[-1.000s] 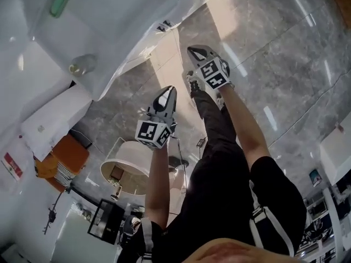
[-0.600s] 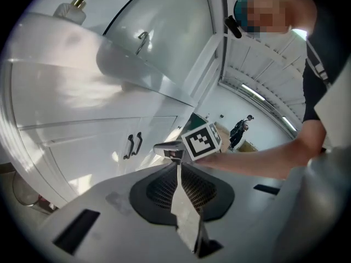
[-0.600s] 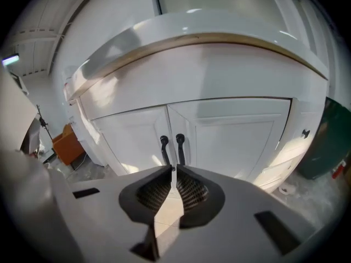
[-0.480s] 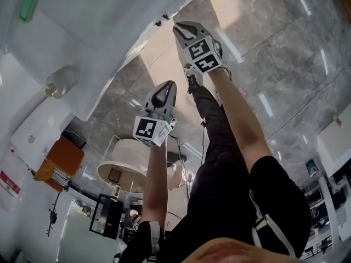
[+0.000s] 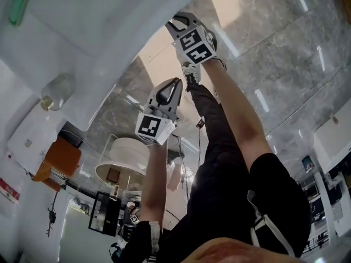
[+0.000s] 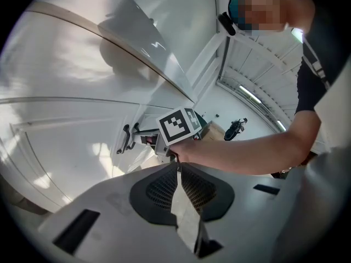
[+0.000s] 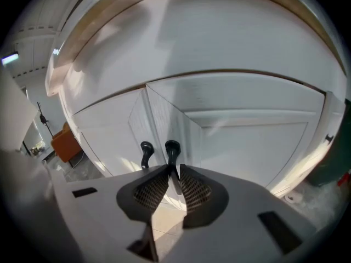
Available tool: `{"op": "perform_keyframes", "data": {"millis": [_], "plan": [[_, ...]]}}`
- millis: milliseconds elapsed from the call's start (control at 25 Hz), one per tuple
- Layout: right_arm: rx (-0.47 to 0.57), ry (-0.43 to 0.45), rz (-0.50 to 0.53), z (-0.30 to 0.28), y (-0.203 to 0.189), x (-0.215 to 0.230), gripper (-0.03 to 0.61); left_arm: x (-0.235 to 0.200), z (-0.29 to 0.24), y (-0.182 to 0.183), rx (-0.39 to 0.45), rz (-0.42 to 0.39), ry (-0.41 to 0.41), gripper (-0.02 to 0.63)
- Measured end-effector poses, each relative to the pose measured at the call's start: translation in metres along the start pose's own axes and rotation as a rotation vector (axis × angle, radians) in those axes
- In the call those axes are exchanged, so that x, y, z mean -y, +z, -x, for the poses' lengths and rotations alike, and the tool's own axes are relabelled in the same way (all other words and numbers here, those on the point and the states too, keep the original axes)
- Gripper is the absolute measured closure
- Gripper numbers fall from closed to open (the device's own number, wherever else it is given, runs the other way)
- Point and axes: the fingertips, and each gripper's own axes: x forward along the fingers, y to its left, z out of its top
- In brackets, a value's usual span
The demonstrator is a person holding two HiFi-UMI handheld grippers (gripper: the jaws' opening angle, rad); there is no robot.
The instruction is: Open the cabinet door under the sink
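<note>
Two black curved handles stand side by side where the glossy white doors meet. The right tool [image 7: 174,169] is clenched on the right-hand handle [image 7: 171,147], so the framed cabinet door [image 7: 252,147] to its right looks like the one to open. Judged from here, draw it out along its arc, letting the wrist follow hinges presumably at the far right, ribbed pads square on the smooth stem. The left tool [image 6: 179,166] hangs nearby, clenched on nothing.

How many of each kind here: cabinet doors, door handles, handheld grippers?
White cabinet doors: 2
Black door handles: 2
Grippers, left gripper and right gripper: 2
Total: 6
</note>
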Motion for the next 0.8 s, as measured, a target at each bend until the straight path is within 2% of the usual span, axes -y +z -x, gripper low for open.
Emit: {"op": "perform_keyframes", "data": {"millis": [200, 360, 520, 800], "plan": [[-0.002, 0.002, 0.048, -0.005, 0.004, -0.002, 0.469, -0.014, 0.002, 0.006, 0.0, -0.015, 0.007, 0.583], [-0.003, -0.022, 0.128, -0.002, 0.007, -0.003, 0.479, -0.018, 0.006, 0.01, -0.005, -0.031, 0.016, 0.583], [0.023, -0.04, 0.109, 0.0, 0.003, -0.005, 0.48, -0.015, 0.009, 0.002, -0.022, -0.036, 0.03, 0.583], [0.058, -0.019, 0.115, 0.029, -0.024, -0.003, 0.482, -0.003, 0.001, -0.019, -0.04, -0.034, 0.036, 0.583]]}}
